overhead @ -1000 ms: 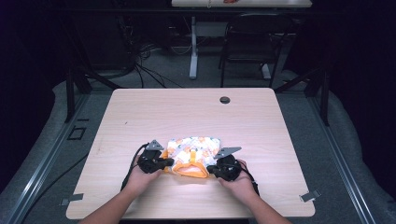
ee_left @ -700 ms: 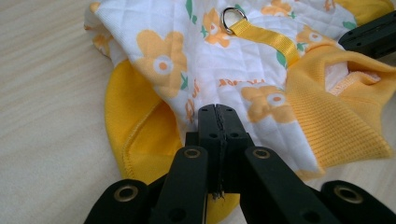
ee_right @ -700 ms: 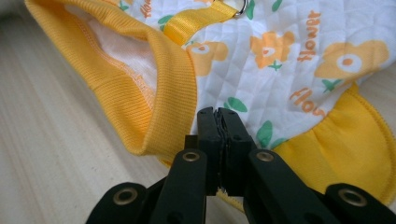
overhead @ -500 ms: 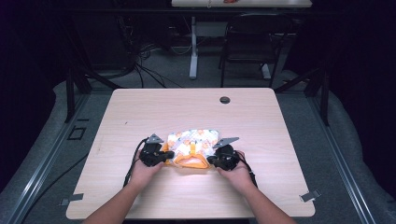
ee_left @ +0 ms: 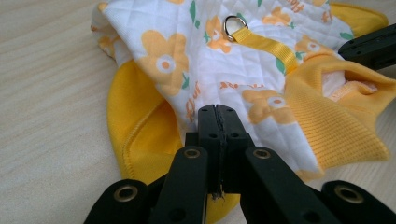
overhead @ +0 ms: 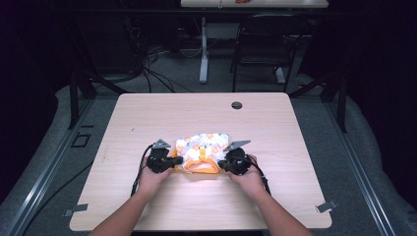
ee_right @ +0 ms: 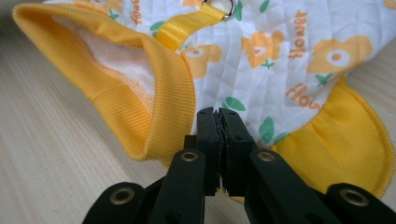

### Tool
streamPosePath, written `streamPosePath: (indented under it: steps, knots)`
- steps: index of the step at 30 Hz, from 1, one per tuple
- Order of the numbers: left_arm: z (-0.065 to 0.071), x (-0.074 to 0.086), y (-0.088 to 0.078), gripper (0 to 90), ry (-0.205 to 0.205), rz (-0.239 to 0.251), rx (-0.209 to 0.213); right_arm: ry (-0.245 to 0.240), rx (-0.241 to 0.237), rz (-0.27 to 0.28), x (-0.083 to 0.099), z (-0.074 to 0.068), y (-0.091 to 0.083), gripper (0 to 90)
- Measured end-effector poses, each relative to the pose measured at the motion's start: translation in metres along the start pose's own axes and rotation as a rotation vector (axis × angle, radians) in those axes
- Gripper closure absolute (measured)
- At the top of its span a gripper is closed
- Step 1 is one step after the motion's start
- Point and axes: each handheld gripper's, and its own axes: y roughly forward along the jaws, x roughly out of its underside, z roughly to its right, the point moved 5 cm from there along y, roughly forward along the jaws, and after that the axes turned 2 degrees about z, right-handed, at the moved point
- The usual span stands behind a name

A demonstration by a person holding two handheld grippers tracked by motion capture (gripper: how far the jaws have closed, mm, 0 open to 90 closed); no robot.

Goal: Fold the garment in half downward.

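The quilted floral garment [overhead: 202, 151] lies near the worktop's [overhead: 147, 113] front edge, between both hands: left gripper [overhead: 173, 161] and right gripper [overhead: 222, 164] each pinch its side, fingers closed on fabric.

Overhead faces forward; tool views close.

Around the garment [overhead: 202, 152] I see free table [overhead: 196, 110] on every side; only a small black grommet [overhead: 237, 105] sits far behind it.
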Motion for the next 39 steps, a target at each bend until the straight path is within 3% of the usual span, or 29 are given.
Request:
streamPosePath:
  steps: [8,15,28,39]
  knots:
    - [0.004,-0.013,-0.023,89.4,0.048,0.023,-0.011,-0.023,-0.01,0.053,-0.007,-0.006,-0.024,86.2]
    - [0.003,-0.014,-0.04,89.0,0.057,0.024,-0.012,-0.036,-0.003,0.068,-0.006,-0.006,-0.042,85.6]
    - [0.004,0.006,-0.072,87.7,0.077,0.006,-0.021,-0.048,0.019,0.091,0.008,-0.009,-0.075,84.6]
    - [0.006,0.039,-0.087,87.1,0.06,0.011,-0.028,-0.068,0.026,0.079,0.031,-0.021,-0.081,83.8]
